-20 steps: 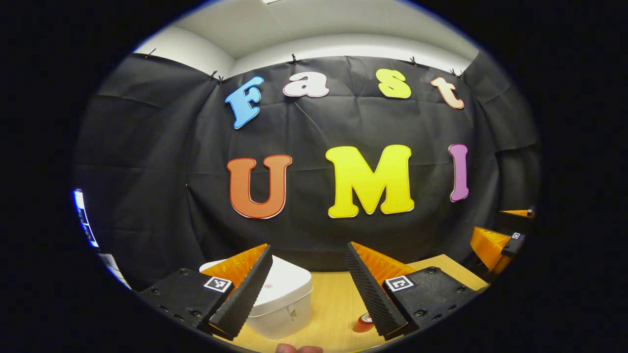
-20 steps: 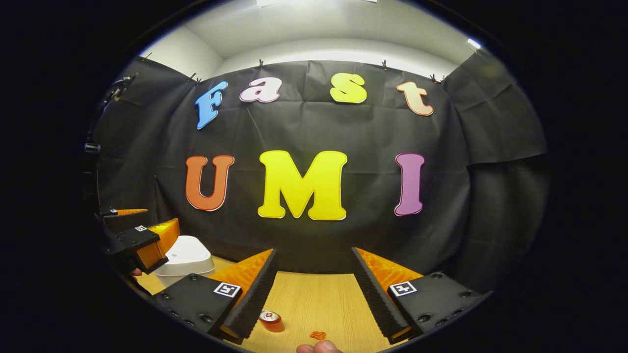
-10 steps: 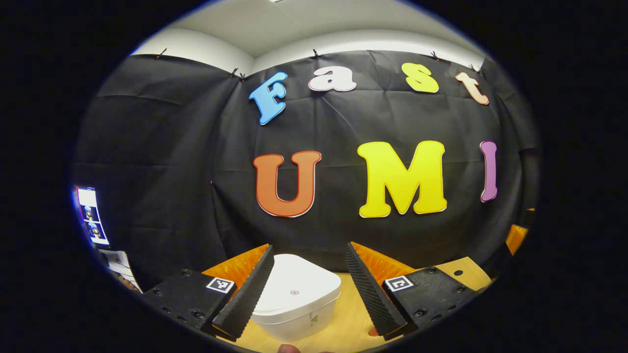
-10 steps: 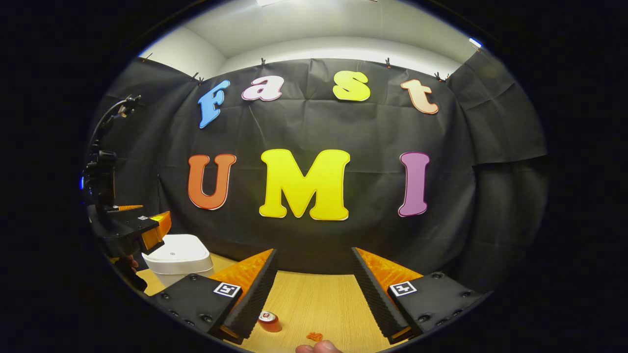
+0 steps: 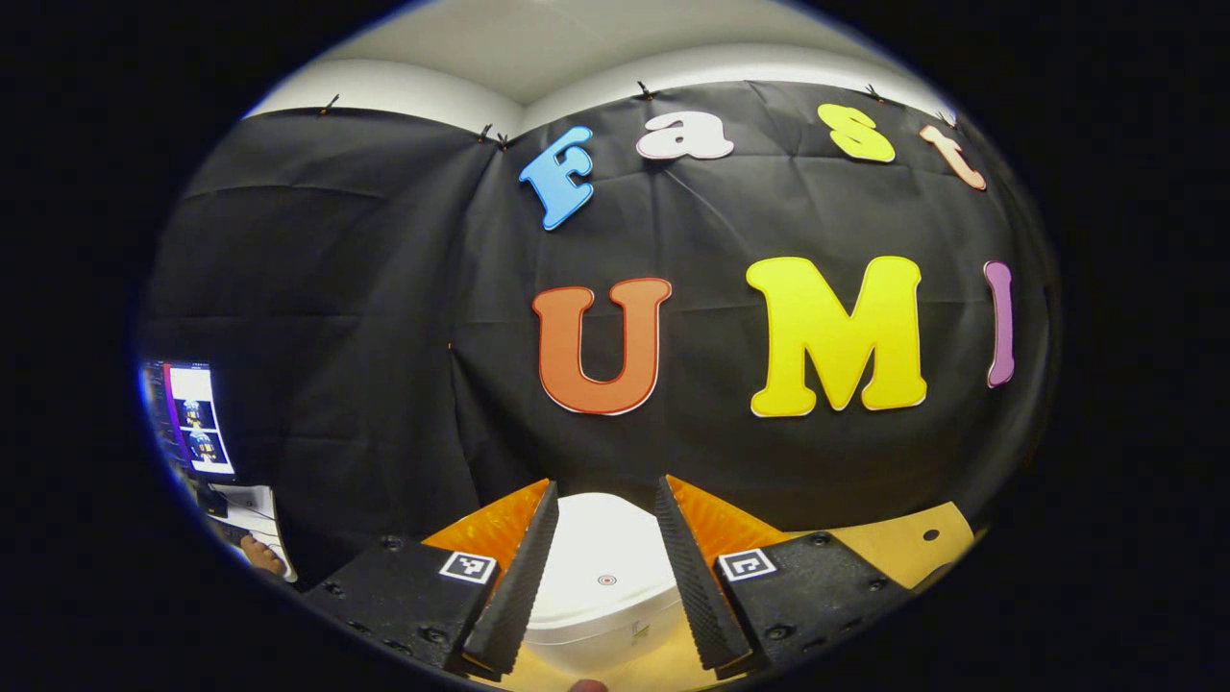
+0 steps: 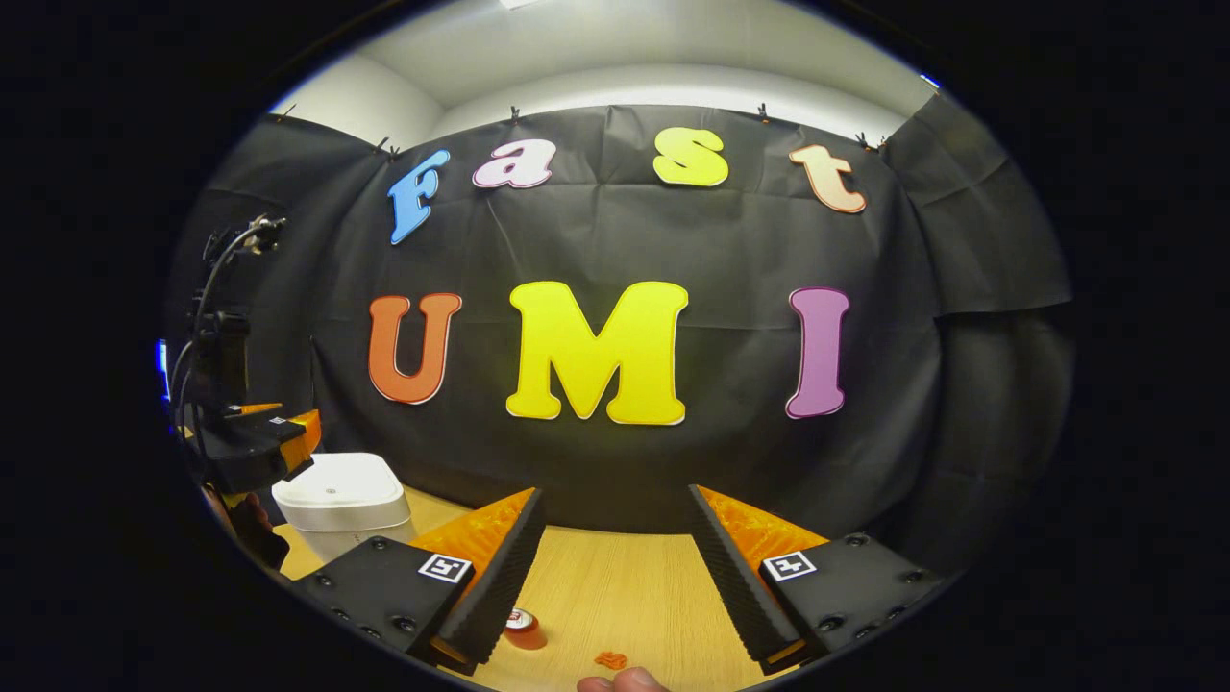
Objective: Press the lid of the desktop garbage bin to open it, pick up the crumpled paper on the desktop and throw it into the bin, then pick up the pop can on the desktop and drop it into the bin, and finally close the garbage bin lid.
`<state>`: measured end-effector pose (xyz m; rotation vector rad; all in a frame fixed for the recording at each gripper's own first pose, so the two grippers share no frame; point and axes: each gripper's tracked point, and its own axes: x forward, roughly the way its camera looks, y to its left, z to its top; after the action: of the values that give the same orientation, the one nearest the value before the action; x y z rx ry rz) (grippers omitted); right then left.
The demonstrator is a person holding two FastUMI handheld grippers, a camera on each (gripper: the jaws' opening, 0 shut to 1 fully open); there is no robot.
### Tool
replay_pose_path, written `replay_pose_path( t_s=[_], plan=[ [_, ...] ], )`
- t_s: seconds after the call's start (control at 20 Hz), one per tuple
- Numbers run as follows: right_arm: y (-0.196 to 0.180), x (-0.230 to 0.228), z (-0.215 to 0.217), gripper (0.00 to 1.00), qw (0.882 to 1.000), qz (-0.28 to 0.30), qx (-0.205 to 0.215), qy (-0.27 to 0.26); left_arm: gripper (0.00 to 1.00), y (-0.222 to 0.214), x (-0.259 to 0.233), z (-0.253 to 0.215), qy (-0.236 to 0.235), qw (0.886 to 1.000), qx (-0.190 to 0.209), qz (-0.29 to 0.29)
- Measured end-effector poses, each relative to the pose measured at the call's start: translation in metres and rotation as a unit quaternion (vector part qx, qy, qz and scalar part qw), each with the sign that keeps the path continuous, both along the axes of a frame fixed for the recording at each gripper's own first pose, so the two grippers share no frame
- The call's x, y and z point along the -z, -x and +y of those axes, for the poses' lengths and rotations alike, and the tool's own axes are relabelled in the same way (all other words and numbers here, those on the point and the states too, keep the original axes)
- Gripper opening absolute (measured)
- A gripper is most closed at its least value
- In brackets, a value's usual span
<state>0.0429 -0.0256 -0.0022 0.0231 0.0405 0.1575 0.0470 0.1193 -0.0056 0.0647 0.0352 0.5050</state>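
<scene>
Looking along my left gripper (image 5: 605, 601), jaws released, the closed white garbage bin (image 5: 601, 596) sits between them; my right gripper (image 6: 615, 586) gapes above the desk (image 6: 615, 586), pop can (image 6: 524, 630) beside its left jaw.

A light wooden table (image 6: 615, 586) is running along the foot of the black cloth wall (image 6: 730, 250), its grain lying lengthwise, and one far corner with a small round hole is showing in the left gripper view (image 5: 903, 548). Off to the left a lit screen (image 5: 192, 418) is glowing beyond the cloth's edge, with some papers (image 5: 255, 509) lying just below it. A black stand with a thin curved cable (image 6: 226, 288) is rising at the left side. Pale wall and ceiling (image 6: 625, 58) are showing above the cloth, where small clips (image 6: 515, 115) are pinning its top edge
</scene>
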Motion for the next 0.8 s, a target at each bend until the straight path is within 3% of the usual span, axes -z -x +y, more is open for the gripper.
replay_pose_path(
  t_s=[0.05, 0.1, 0.15, 0.4, 0.55, 0.8],
  plan=[
    [-0.002, 0.001, 0.001, 0.92, 1.000, 0.001, -0.002, 0.002, 0.65, -0.003, 0.004, 0.003, 0.005, 1.000, -0.006, 0.003],
    [-0.003, 0.003, 0.002, 0.92, 1.000, 0.003, -0.004, 0.004, 0.68, -0.006, 0.009, 0.005, 0.009, 1.000, -0.013, 0.008],
    [-0.004, 0.005, 0.002, 0.92, 1.000, 0.005, -0.005, 0.005, 0.55, -0.008, 0.015, 0.010, 0.014, 1.000, -0.020, 0.012],
    [-0.008, 0.011, -0.002, 0.94, 1.000, 0.012, -0.010, 0.020, 0.38, -0.011, 0.050, 0.024, 0.044, 0.997, -0.046, 0.041],
    [-0.009, 0.013, -0.006, 0.94, 1.000, 0.015, -0.009, 0.023, 0.23, -0.014, 0.066, 0.031, 0.061, 0.995, -0.061, 0.054],
    [-0.011, 0.017, -0.006, 0.94, 0.999, 0.018, -0.017, 0.025, 0.08, -0.022, 0.090, 0.026, 0.094, 0.990, -0.073, 0.082]
  ],
)
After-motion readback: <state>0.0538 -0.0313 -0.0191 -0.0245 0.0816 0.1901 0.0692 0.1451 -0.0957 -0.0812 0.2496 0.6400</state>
